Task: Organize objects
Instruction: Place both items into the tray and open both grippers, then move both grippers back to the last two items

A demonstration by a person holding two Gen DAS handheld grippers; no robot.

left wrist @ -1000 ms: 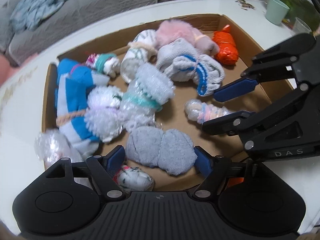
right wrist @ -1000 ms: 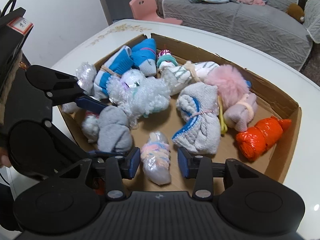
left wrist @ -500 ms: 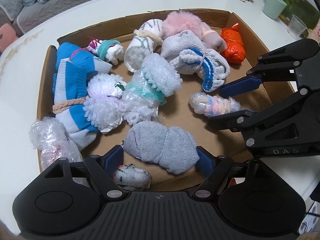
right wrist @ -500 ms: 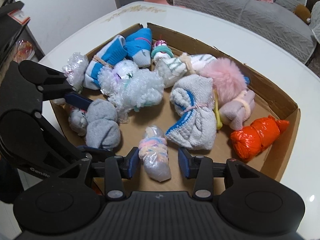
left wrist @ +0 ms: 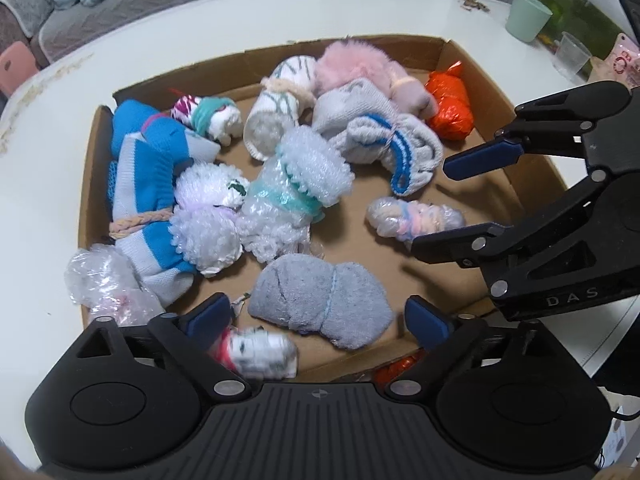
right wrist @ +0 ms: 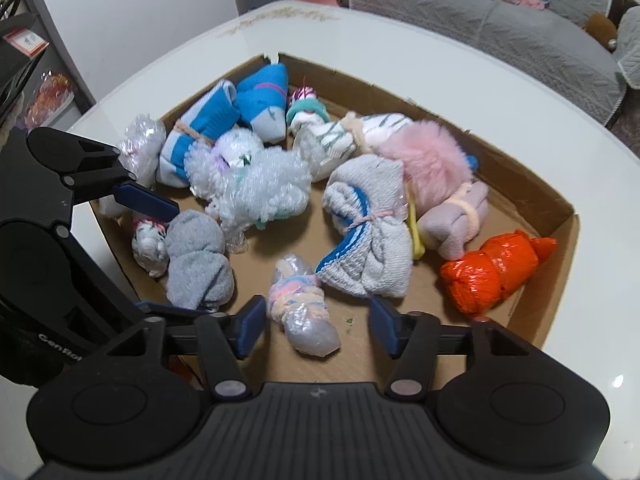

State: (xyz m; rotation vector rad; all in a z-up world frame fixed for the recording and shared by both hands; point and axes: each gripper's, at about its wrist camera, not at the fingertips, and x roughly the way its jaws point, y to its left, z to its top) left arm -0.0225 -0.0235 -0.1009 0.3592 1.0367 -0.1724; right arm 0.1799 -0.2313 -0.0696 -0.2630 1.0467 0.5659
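Observation:
A shallow cardboard box (left wrist: pixel 90 184) (right wrist: pixel 554 216) on a white table holds several rolled sock bundles. My left gripper (left wrist: pixel 318 316) (right wrist: pixel 168 256) hangs over the box's near edge. Its jaws are opening, with a grey fuzzy bundle (left wrist: pixel 320 296) (right wrist: pixel 196 260) lying between them, untouched by the pads. My right gripper (right wrist: pixel 318 330) (left wrist: pixel 434 208) is opening too. It straddles a pastel bundle in clear plastic (right wrist: pixel 300 304) (left wrist: pixel 412 218) without pressing on it. A small patterned bundle (left wrist: pixel 260 350) sits under the left finger.
Also in the box are an orange bundle (right wrist: pixel 492 276), a pink fluffy one (right wrist: pixel 428 160), a grey-and-blue one (right wrist: pixel 368 248), bubble-wrapped rolls (right wrist: pixel 256 188) and blue socks (right wrist: pixel 208 128). A green cup (left wrist: pixel 528 16) and a clear cup (left wrist: pixel 574 54) stand on the table beyond. A sofa (right wrist: pixel 500 20) lies behind.
Both pairs of jaws have spread wider. The left gripper has slid sideways along the box's near edge, still over the grey bundle. The right gripper has shifted slightly above the pastel bundle.

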